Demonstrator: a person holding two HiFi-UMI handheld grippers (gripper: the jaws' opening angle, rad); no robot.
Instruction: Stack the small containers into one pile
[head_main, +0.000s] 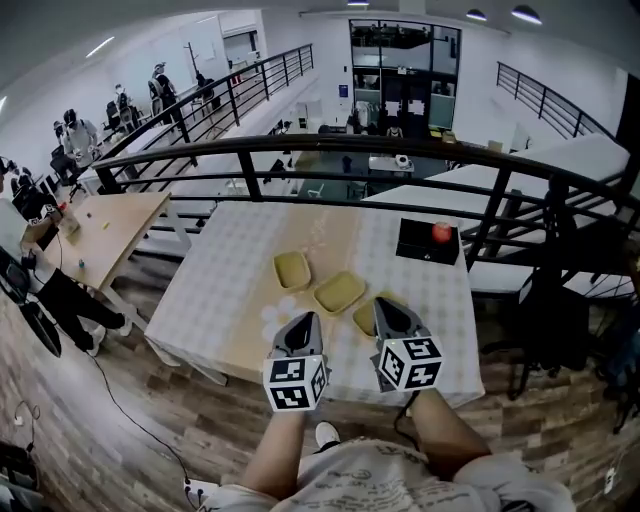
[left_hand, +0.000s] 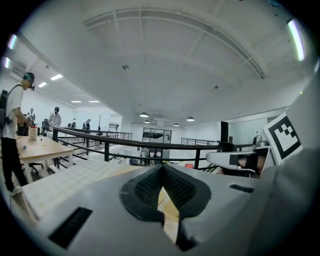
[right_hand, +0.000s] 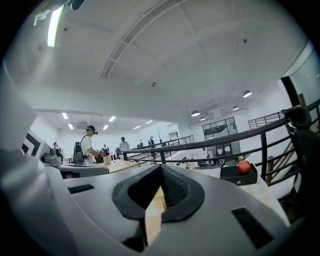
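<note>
Three small containers (head_main: 340, 292) are spread unstacked at the middle of the table (head_main: 210, 300); no stacking is begun. Left gripper (head_main: 308, 320) and right gripper (head_main: 385, 305) are held closed, empty, at its near edge; opening is needed next.

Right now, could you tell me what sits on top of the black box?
A small red round thing rests on the black box; whatever lies beneath it is covered.

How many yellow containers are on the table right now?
3, in a diagonal row on the table: left container, middle container, and right container, partly hidden behind the right gripper. None stacked.
</note>
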